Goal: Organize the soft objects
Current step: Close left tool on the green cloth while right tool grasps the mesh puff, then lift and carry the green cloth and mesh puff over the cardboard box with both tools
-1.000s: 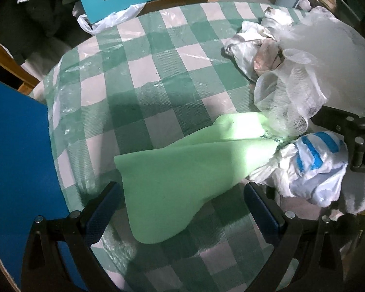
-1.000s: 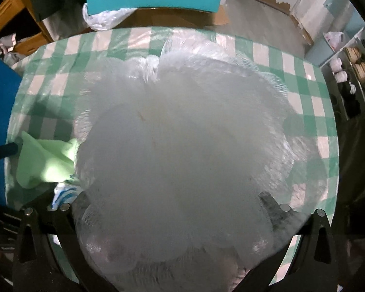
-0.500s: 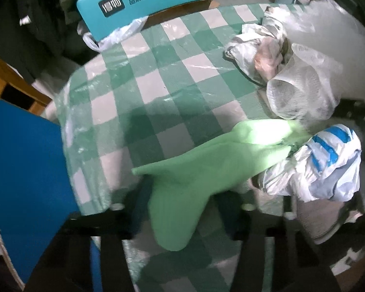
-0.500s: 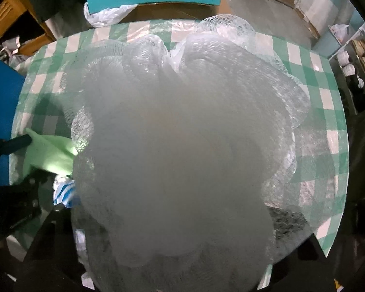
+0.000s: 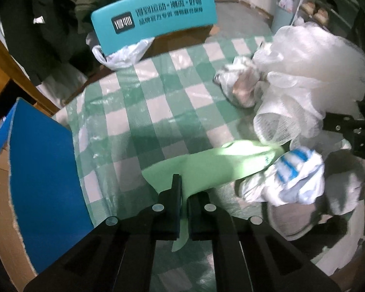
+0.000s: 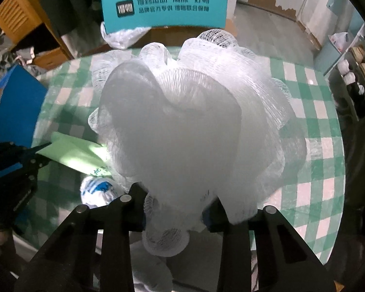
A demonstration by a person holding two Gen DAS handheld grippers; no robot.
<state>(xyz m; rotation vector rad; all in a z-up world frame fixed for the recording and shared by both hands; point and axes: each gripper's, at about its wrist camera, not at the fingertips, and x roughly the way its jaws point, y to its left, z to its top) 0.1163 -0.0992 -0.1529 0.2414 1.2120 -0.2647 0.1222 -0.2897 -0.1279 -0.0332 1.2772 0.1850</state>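
A light green cloth [image 5: 221, 163] lies stretched across the green-and-white checked tablecloth [image 5: 158, 102], and my left gripper [image 5: 184, 194] is shut on its near corner. In the right wrist view the same green cloth [image 6: 73, 153] shows at the left, with the left gripper [image 6: 40, 149] pinching it. A big white mesh bath puff [image 6: 194, 126] fills that view; my right gripper [image 6: 174, 202] is closing, and its jaws press on the puff's lower part. The puff [image 5: 316, 77] also sits at the right of the left wrist view. A white-and-blue striped cloth [image 5: 294, 175] lies beside the green one.
A crumpled silver-and-pink bag [image 5: 241, 85] lies on the table behind the puff. A teal chair back with printed text [image 5: 155, 19] stands at the far edge. A blue board [image 5: 41, 180] leans at the table's left side. Grey fabric [image 5: 340, 189] bunches at the near right.
Both grippers went from wide open to closed: the left one on the green cloth's corner, the right one on the mesh puff. Both have risen slightly, lifting cloth and puff.
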